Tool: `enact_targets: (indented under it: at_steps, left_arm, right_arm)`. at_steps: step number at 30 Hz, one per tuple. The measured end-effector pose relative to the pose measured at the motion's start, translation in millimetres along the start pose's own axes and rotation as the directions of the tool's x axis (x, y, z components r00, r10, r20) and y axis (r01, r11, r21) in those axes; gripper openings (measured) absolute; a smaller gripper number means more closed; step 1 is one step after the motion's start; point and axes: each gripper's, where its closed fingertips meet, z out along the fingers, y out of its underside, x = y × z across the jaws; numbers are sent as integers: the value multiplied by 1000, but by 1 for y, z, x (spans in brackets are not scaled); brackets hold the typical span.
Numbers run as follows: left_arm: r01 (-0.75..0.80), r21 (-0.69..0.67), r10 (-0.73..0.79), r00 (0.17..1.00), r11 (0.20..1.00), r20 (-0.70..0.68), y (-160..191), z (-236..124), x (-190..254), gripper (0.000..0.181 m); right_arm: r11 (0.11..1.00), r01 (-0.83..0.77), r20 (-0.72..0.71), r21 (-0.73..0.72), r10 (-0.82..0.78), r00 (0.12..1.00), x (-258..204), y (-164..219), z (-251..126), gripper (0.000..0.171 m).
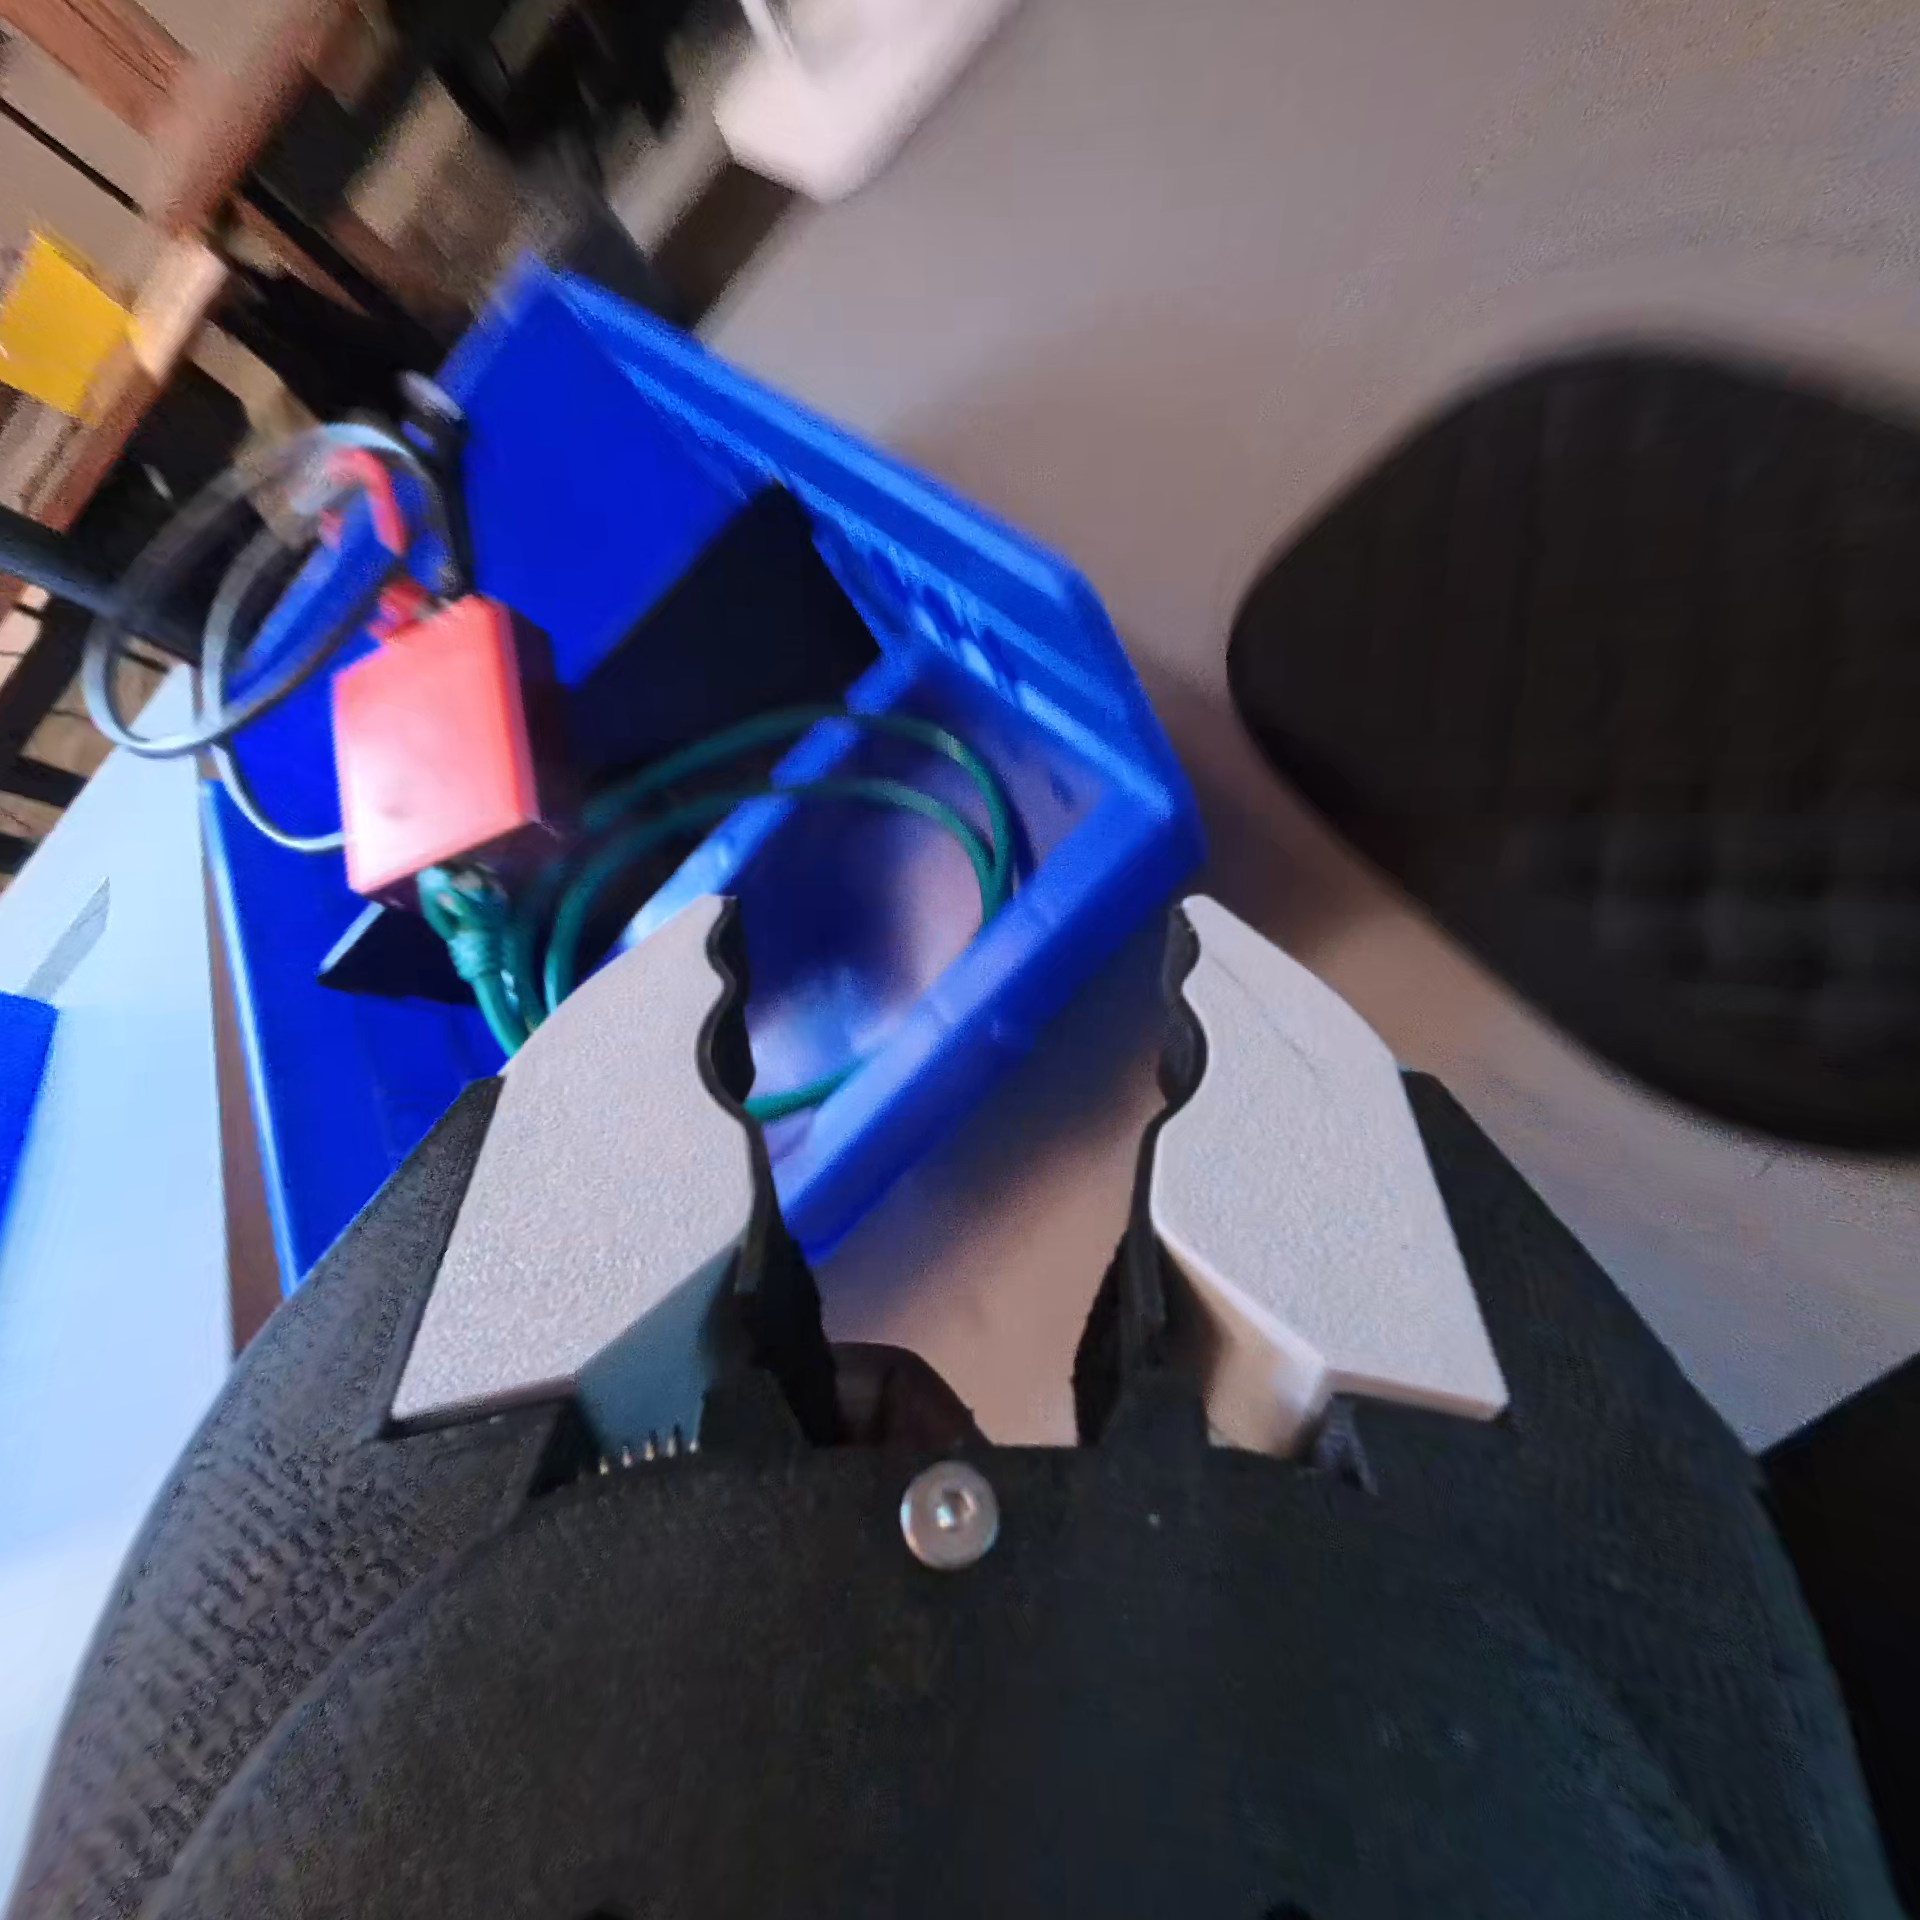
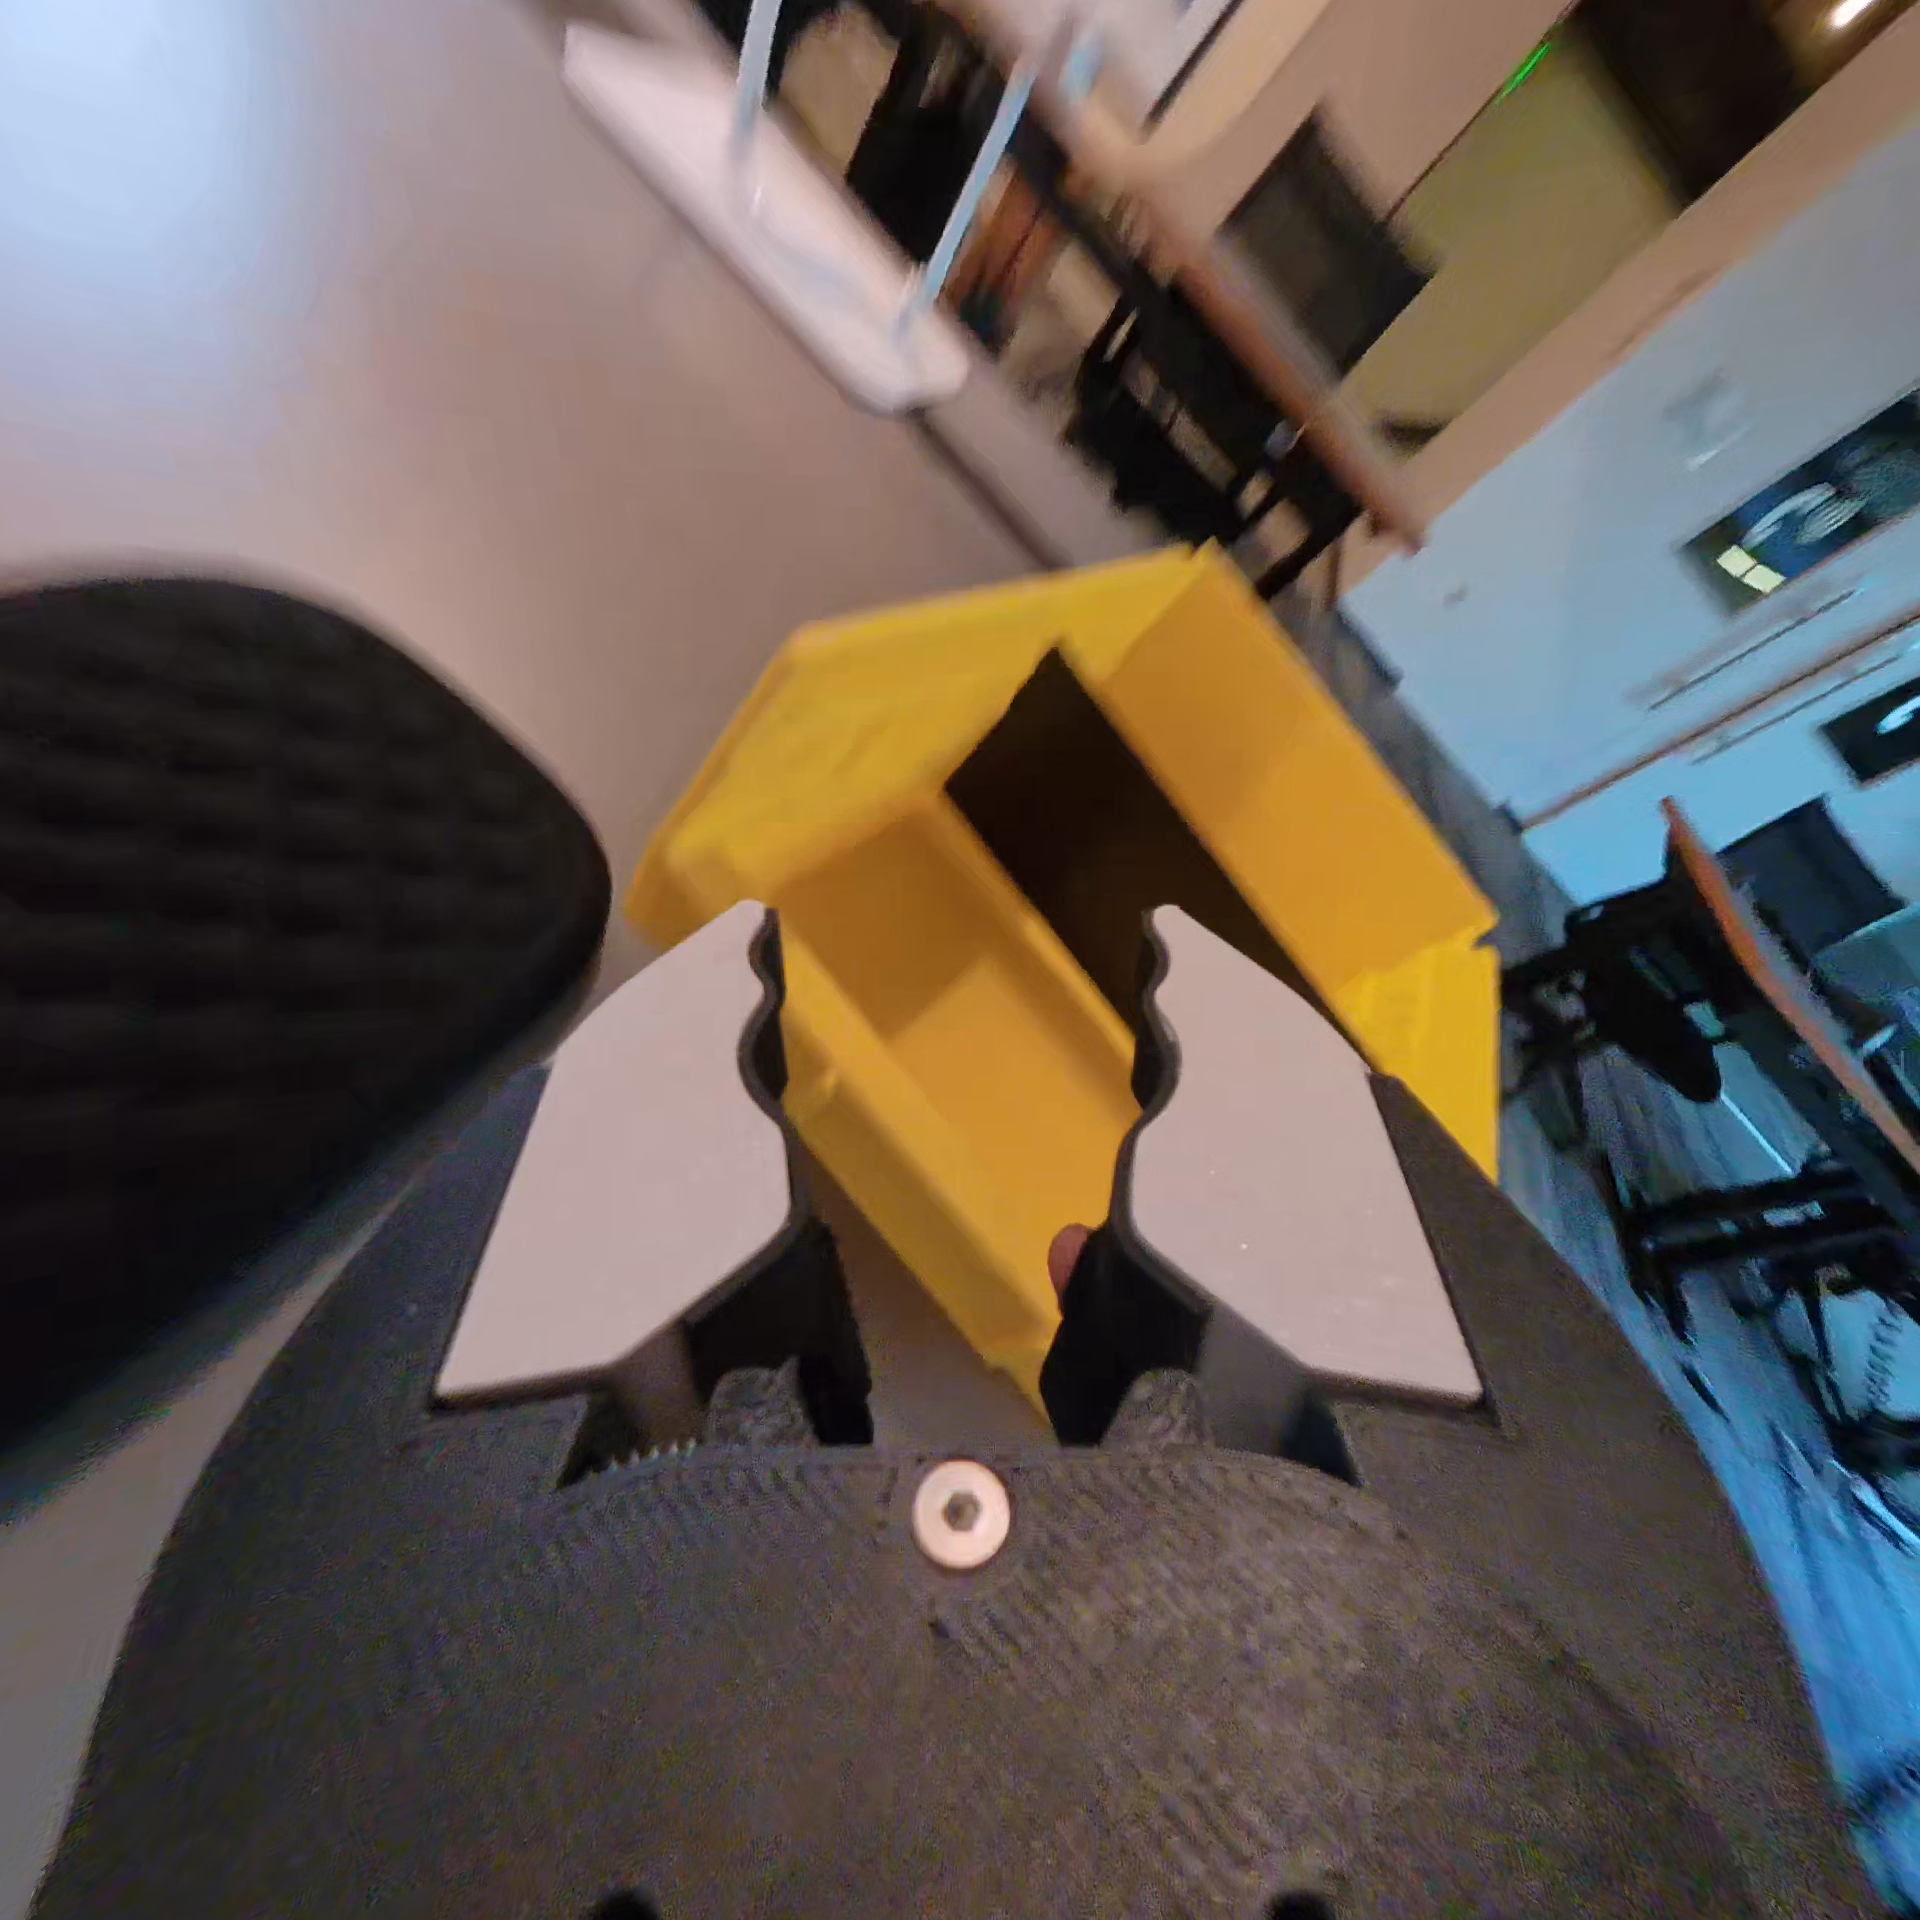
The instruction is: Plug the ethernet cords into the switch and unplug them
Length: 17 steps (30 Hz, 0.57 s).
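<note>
Blurry tilt: left gripper (image 1: 951,997), jaws spread and empty, over a blue plastic bin (image 1: 1049,831) holding the red boxy switch (image 1: 436,738) and coiled green ethernet cord (image 1: 966,821). Right gripper (image 2: 961,1003) gapes, empty, over a yellow bin (image 2: 1299,821).

Left wrist view: we look forward along the left claw (image 1: 951,935), tilted steeply, close above a blue bin (image 1: 1039,665) that lies just past the fingertips. The frame is rolled, so the tabletop (image 1: 1299,260) runs up to the right. Motion blur throughout.

Right wrist view: we look forward along the right claw (image 2: 961,940), equally close, onto a yellow bin (image 2: 935,1039) seen between the fingers. Rolled the opposite way; shelving fills the upper right.

Shared: both views catch the same pale tabletop and a black mesh pad (image 1: 1610,748) (image 2: 239,914) lying between the two bins.
</note>
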Motion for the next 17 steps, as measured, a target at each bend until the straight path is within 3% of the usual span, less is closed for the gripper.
enact_targets:
  at_steps: [3, 6, 10, 17]
  left_arm:
    - [254, 238, -262, 965, 938, 1, -38, -21, -29, 86]
    - [438, 274, -431, 898, 856, -90, -47, -20, -51, 98]
    - [430, 116, -432, 902, 895, -16, -28, 13, -90, 101]
    - [274, -210, -284, 958, 938, -20, 11, 81, -121, 101]
  right_arm:
    - [957, -93, 35, 274, 87, 996, -1, -54, -13, 66]
    - [907, -170, 182, 384, 106, 977, -26, -86, -13, 70]
    - [912, -147, 236, 383, 57, 970, -49, -93, 0, 71]
    - [932, -111, 235, 346, 29, 972, -55, -84, 9, 65]
